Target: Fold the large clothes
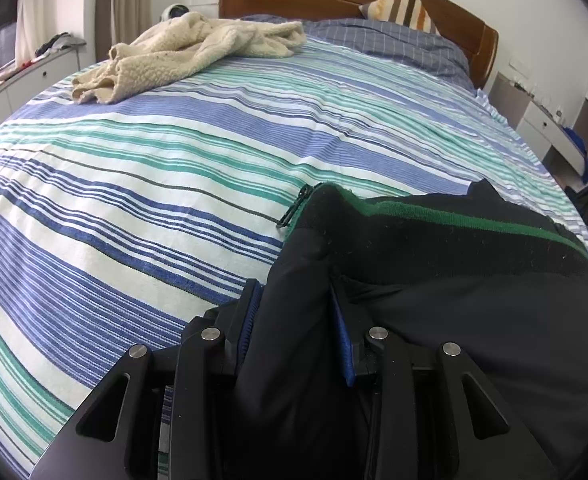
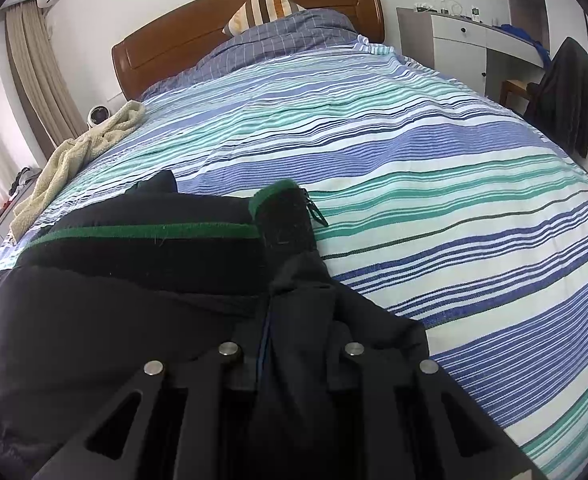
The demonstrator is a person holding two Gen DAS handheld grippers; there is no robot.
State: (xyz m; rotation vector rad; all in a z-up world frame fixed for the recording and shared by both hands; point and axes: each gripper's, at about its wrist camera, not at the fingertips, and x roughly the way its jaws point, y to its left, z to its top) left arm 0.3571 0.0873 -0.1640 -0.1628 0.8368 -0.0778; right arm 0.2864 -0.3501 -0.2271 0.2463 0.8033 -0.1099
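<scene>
Both my grippers pinch the black jacket (image 1: 434,320) at the near end of the striped bed (image 1: 134,184).

My left gripper (image 1: 296,320) clamps a thick bunch of fabric; my right gripper (image 2: 294,340) is nearly shut on a thinner fold beside the green-trimmed collar (image 2: 154,232). It looks padded, soft and slick, likely to slump, so I judge seams and collar edge the safest holds.

Black jacket (image 1: 454,320) runs off frame bottom & right in left wrist view, off left edge in right wrist view; full shape can't be told. Right tool (image 2: 290,344): fingertips buried under jacket fabric. Left tool (image 1: 294,312): only blue pad (image 1: 344,344) edges show beside the fabric. Small items on white cabinet (image 2: 458,36) right of headboard (image 2: 214,28) too small to ID. Cream fleece (image 2: 74,164) partly behind jacket collar.
</scene>
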